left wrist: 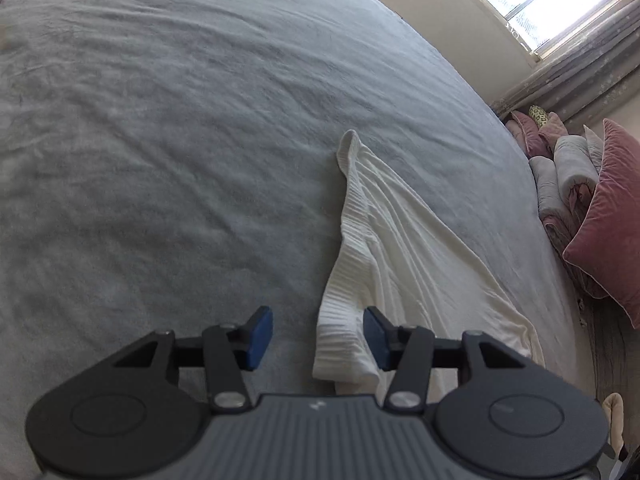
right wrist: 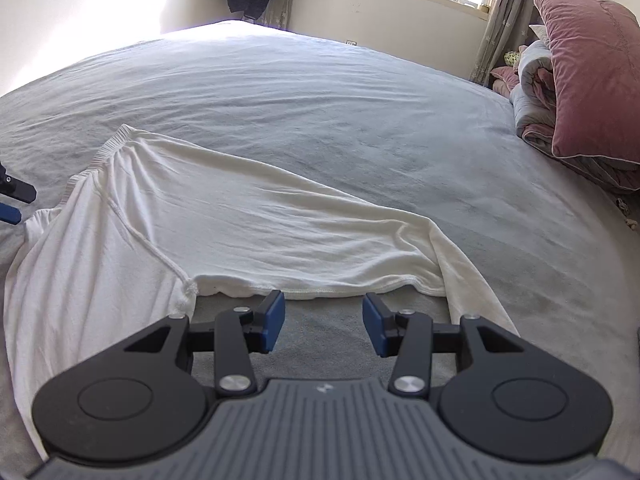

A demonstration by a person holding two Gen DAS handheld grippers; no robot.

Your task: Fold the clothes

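A white shirt (right wrist: 224, 216) lay flat on the grey bed (right wrist: 320, 92), folded partly over itself, its hem nearest the right gripper (right wrist: 324, 326). That gripper's jaws stood spread, empty, just short of the hem. The left gripper (left wrist: 319, 338) also stood spread above the shirt's ribbed cuff (left wrist: 344, 336), not pinching it. A pink pillow (right wrist: 592, 76) sat beyond the shirt.

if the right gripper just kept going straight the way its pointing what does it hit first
Probably the hem of the white shirt, lying just ahead of the open right gripper on the grey bedsheet; depth is unclear, so it might meet the sheet just short of it.
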